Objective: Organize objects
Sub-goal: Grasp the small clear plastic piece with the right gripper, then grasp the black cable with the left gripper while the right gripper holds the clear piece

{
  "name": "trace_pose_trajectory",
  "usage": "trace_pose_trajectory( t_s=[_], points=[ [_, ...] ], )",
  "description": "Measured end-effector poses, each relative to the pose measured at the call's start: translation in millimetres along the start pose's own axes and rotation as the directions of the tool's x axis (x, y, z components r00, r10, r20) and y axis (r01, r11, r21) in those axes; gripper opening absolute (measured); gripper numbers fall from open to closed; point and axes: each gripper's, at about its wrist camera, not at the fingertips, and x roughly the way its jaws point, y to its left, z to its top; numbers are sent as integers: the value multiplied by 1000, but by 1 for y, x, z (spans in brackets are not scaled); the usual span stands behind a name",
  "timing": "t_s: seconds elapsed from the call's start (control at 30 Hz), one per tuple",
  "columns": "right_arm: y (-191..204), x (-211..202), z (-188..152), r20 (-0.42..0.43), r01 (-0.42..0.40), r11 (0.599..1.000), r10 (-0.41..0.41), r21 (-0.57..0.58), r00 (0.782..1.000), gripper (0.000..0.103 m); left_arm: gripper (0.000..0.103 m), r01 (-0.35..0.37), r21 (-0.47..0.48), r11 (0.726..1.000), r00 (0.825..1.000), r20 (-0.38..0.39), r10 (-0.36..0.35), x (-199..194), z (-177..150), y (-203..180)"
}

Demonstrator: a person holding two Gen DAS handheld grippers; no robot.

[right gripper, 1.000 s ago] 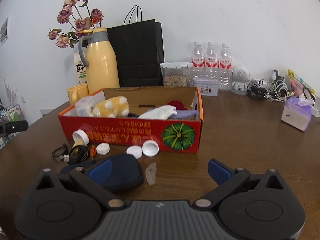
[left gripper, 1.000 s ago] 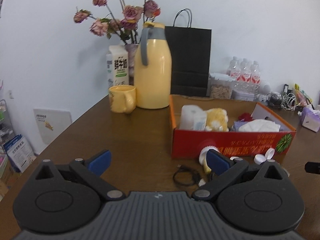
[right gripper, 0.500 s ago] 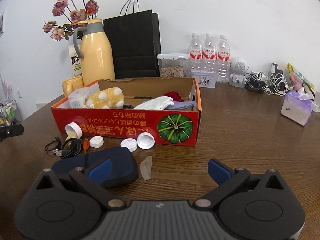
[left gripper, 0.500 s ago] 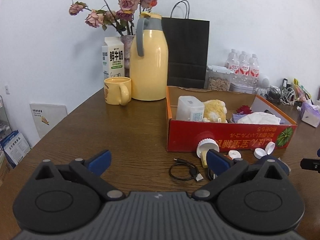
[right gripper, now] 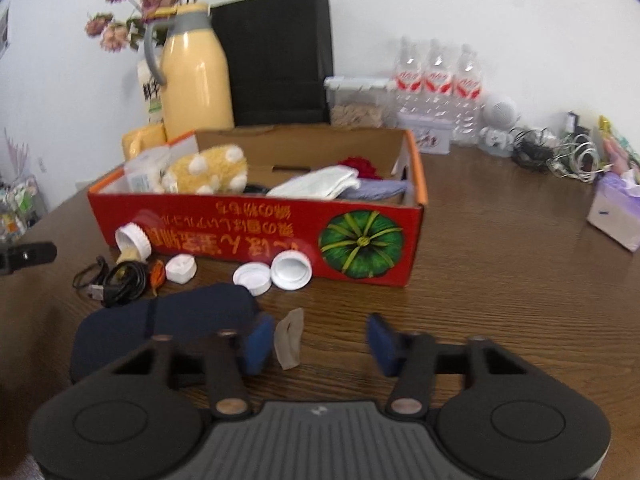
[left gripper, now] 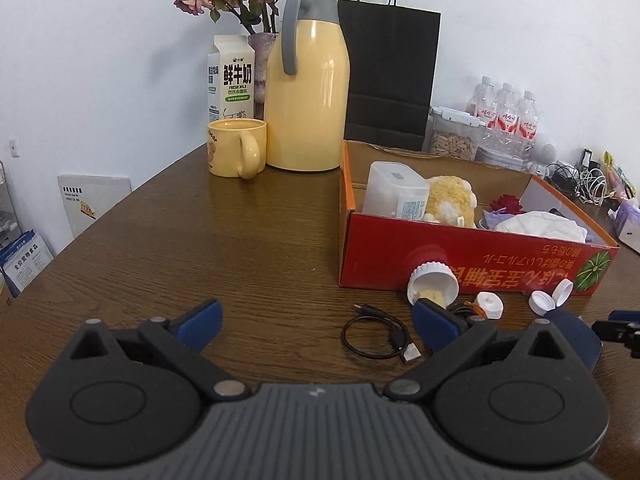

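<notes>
Brown wood of the tabletop (left gripper: 248, 240) shows between the left gripper (left gripper: 316, 318) fingers, which stand wide apart and hold nothing; a coiled black cable (left gripper: 376, 336) lies just inside its right finger (left gripper: 434, 320). Beyond that finger sits the red box (left gripper: 472, 260). Right gripper (right gripper: 318, 338) jaws are closing, with a small translucent scrap (right gripper: 290, 338) between them, just beside the left finger (right gripper: 258, 342), unpressed. A dark blue pouch (right gripper: 168, 320) lies behind that finger.
</notes>
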Motion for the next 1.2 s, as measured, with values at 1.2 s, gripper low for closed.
trace_pose_trajectory(
  t_s=[1.2],
  points=[
    [12, -15, -16, 175, 28, 999, -24, -18, 984, 1, 89, 27, 35, 999, 990, -137, -22, 40, -4, -20]
  ],
)
